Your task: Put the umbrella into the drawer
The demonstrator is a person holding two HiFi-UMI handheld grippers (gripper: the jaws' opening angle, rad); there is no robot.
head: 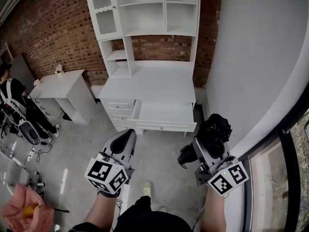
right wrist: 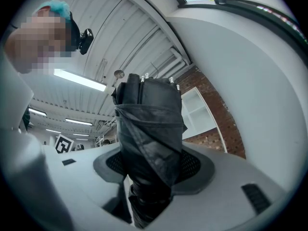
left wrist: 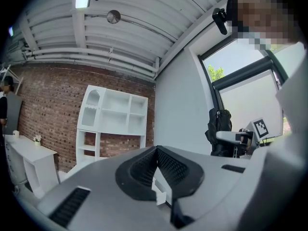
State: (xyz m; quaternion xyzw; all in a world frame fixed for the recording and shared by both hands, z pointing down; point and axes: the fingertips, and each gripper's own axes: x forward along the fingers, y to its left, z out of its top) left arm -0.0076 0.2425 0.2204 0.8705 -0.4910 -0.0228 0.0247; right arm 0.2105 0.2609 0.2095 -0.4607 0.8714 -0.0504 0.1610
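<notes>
Right gripper [right wrist: 150,170] pinches a folded black umbrella [right wrist: 149,124]. Left gripper [left wrist: 155,150], jaws pressed together, holds nothing. Bare floor [head: 161,151] lies open up to the white desk's pulled-out drawer [head: 164,114], against a brick wall [head: 53,28].

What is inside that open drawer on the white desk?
The drawer shows only a bare white bottom; its rear lies hidden under the desktop. The umbrella sits in the right gripper.
</notes>
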